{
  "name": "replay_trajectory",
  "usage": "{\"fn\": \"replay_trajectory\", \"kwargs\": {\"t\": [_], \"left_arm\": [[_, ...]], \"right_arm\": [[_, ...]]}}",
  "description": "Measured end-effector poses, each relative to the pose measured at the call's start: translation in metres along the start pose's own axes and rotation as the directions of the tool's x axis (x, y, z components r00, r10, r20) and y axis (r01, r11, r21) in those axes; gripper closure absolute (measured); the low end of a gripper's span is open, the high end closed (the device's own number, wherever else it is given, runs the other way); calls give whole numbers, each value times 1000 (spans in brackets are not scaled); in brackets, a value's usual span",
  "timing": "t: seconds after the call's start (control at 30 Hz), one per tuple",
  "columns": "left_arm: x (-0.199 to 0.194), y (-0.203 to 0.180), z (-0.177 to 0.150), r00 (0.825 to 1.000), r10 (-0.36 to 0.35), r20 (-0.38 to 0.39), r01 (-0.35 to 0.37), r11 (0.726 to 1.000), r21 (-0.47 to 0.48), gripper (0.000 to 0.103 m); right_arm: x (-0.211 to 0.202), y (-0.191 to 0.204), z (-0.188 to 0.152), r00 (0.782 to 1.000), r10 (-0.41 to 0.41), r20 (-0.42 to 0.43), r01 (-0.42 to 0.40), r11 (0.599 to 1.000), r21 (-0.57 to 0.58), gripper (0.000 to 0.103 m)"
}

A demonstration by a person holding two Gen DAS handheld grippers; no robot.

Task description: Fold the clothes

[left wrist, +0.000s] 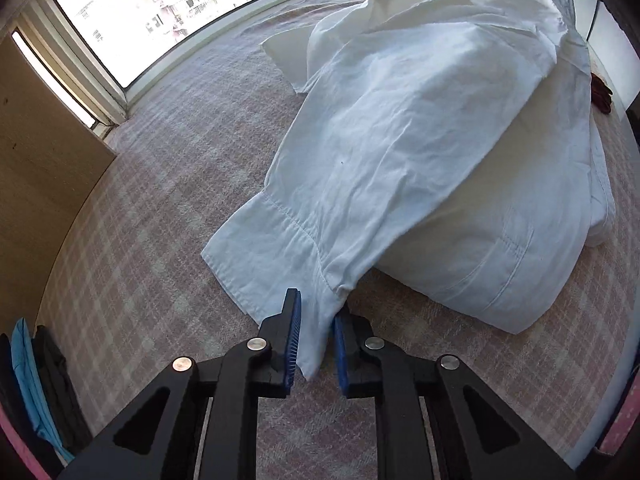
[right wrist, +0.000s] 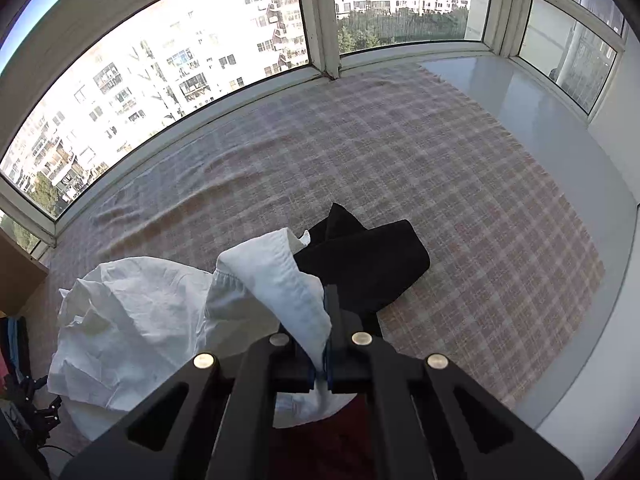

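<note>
At the far left of the left wrist view, a strip of blue cloth (left wrist: 24, 376) hangs beside something dark, low by a tan wall. The plaid blanket (left wrist: 160, 200) spreads from there toward the windows (left wrist: 160, 12). On it lies the white shirt (left wrist: 420, 152), heaped and rumpled, one sleeve running down toward the camera. The left gripper (left wrist: 316, 340) is clamped on the corner of that sleeve's cuff (left wrist: 264, 252); white fabric fills the narrow gap between its blue pads, and the rest of the cuff rests flat on the blanket. A small dark red thing (left wrist: 600, 92) sits past the shirt at the right edge; I cannot tell what it is.

From the right wrist, the shirt (right wrist: 132, 328) bunches at the lower left. The right gripper (right wrist: 326, 332) is pinched tight on another cuff (right wrist: 280, 280), which stands up in a peak above the jaws. Just behind it a folded black garment (right wrist: 372, 260) lies on the blanket (right wrist: 440, 160). Farther right, a bare white ledge (right wrist: 520, 92) runs under the windows (right wrist: 180, 60).
</note>
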State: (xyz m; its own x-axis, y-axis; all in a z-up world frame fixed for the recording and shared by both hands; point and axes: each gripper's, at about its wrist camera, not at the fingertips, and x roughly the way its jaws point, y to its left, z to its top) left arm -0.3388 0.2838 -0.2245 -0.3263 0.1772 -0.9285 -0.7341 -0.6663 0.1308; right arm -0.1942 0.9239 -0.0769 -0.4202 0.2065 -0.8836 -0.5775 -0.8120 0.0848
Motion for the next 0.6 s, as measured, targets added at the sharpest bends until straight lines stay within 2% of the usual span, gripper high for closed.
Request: {"fn": "replay_trajectory", "kwargs": {"t": [0.13, 0.23, 0.33, 0.47, 0.53, 0.6], "left_arm": [[-29, -3, 7, 997, 4, 78, -4, 1000, -3, 99], [-67, -11, 12, 986, -10, 166, 10, 1000, 2, 99], [-95, -31, 11, 977, -16, 215, 7, 999, 41, 99], [-93, -57, -4, 978, -90, 191, 77, 994, 74, 99], [-75, -75, -20, 984, -121, 127, 110, 990, 93, 97], [-52, -90, -37, 990, -139, 30, 135, 984, 113, 96]], "right_arm": [[0, -1, 1, 1000, -1, -1, 1, 1000, 4, 100], [1, -7, 2, 1000, -2, -4, 2, 1000, 18, 100], [4, -14, 4, 1000, 13, -6, -13, 999, 41, 100], [11, -25, 5, 999, 42, -8, -41, 996, 83, 100], [16, -36, 3, 996, 93, -7, -91, 986, 140, 100], [21, -44, 0, 994, 109, -13, -105, 980, 170, 100]]}}
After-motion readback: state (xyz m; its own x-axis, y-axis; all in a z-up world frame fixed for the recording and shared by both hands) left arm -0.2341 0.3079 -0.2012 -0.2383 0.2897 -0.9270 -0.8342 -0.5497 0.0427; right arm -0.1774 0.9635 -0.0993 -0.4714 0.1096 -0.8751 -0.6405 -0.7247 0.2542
